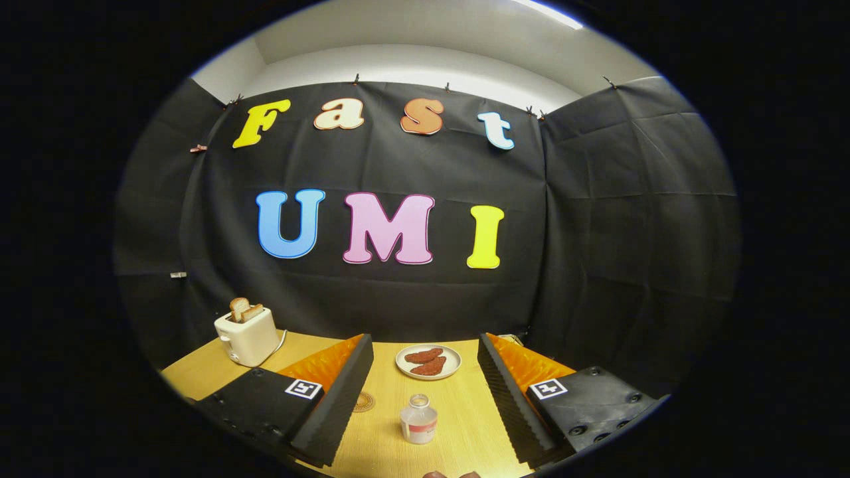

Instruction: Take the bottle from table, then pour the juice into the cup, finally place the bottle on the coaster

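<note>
Bottle (418, 419) upright on the table (458, 425), centred between your gripper (425, 362) fingers, spread wide, touching nothing; coaster (363, 401) beside the left finger, plate of patties (428, 362) and toaster (247, 335) beyond. Go straight ahead and close

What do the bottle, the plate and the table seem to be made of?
Bottle, standing between the open gripper fingers: looks like clear plastic, see-through with a paler cap. Plate, beyond it: probably glazed ceramic, white and smooth, though plastic is possible. Table: wood or wood-look laminate, pale with fine grain lines.
</note>
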### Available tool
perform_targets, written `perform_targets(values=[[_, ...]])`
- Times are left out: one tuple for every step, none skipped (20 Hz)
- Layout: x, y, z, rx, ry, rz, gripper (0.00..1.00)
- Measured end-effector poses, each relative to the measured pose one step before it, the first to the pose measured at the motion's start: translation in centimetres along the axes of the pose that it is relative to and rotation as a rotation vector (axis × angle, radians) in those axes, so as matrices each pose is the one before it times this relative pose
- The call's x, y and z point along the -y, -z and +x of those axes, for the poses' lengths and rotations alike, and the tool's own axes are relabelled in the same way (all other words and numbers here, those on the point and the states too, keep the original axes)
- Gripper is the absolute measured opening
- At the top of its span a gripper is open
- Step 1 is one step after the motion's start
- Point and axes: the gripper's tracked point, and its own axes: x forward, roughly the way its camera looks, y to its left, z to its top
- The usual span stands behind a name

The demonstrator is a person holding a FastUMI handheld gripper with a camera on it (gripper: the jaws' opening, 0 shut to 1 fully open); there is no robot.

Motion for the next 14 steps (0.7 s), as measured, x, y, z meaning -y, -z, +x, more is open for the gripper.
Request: perform_targets(values=[[-0.131,0.443,0.262,-0.00929,-0.00443,0.00259,0.97],[-0.148,0.497,0.279,-0.00920,-0.00632,0.00267,0.97],[-0.018,0.356,0.242,-0.00442,-0.00452,0.00154,0.97],[0.028,0.235,0.288,-0.00092,-0.00650,-0.00071,0.97],[0.015,0.262,0.319,-0.00116,-0.00687,-0.00156,0.97],[0.032,0.671,0.440,-0.00475,-0.00933,-0.00209,0.97],[-0.116,0.536,0.346,-0.00556,-0.01259,-0.00151,0.97],[-0.056,0.915,0.468,-0.01226,-0.01170,-0.00820,0.97],[0.097,0.781,0.547,-0.00820,-0.00836,-0.00625,0.97],[-0.010,0.619,0.527,-0.00093,-0.01049,-0.00130,0.97],[0.008,0.561,0.491,0.00251,-0.01048,0.00044,0.97],[0.162,0.804,0.389,-0.00013,-0.00736,0.00116,0.97],[0.153,0.818,0.414,0.00035,-0.00509,0.00344,0.97],[0.190,0.946,0.376,-0.00521,-0.00514,0.00608,0.97]])
